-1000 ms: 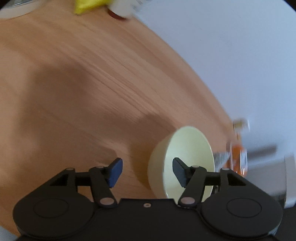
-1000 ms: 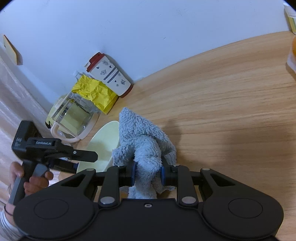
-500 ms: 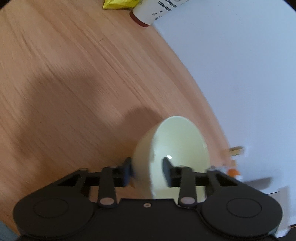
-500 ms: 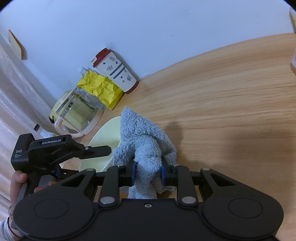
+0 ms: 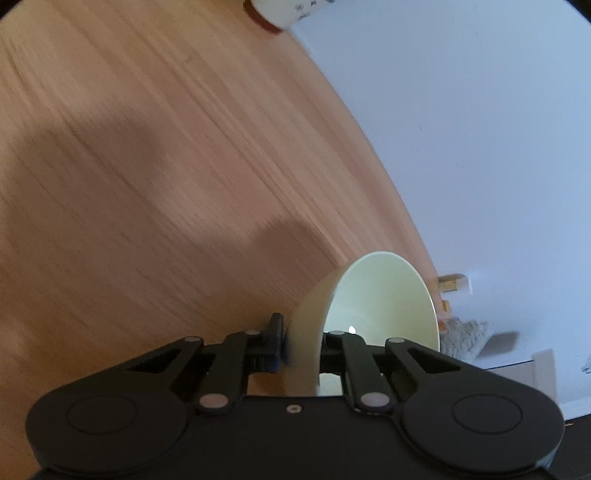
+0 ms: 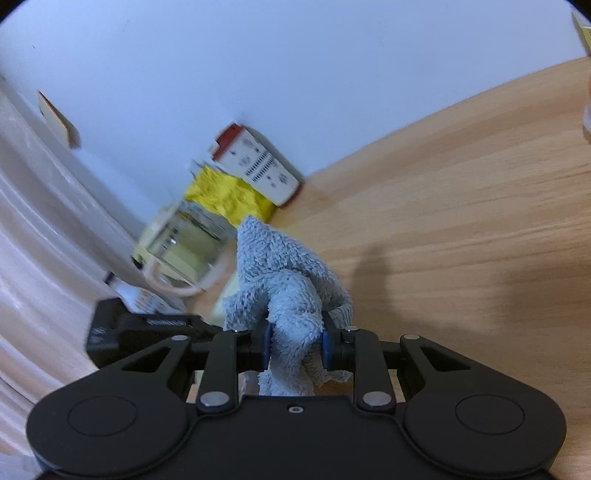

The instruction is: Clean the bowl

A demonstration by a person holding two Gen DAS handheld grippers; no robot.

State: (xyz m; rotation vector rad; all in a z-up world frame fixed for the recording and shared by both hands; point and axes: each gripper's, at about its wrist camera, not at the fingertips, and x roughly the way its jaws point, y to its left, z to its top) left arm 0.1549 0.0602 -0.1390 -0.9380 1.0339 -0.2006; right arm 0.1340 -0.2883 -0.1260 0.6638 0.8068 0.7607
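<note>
A pale yellow-green bowl (image 5: 380,306) is tipped on its side, its opening facing right, above the wooden table (image 5: 147,166). My left gripper (image 5: 301,350) is shut on the bowl's wall, one finger outside and one inside. My right gripper (image 6: 294,347) is shut on a fluffy grey-blue cloth (image 6: 284,280) that stands up between its fingers. In the right wrist view the left gripper's black body (image 6: 136,328) sits low left; the cloth hides most of the bowl there. A bit of the cloth (image 5: 461,338) shows beyond the bowl in the left wrist view.
Against the white wall stand a white cup with a red base (image 6: 258,166), crumpled yellow paper (image 6: 229,199) and a glass jug with a pale handle (image 6: 181,251). The cup's red base also shows in the left wrist view (image 5: 266,18). A pale curtain (image 6: 37,258) hangs at left.
My left gripper closed on the bowl's wall and lifted it tilted. The right gripper kept its hold on the cloth and moved closer to the bowl and the left gripper.
</note>
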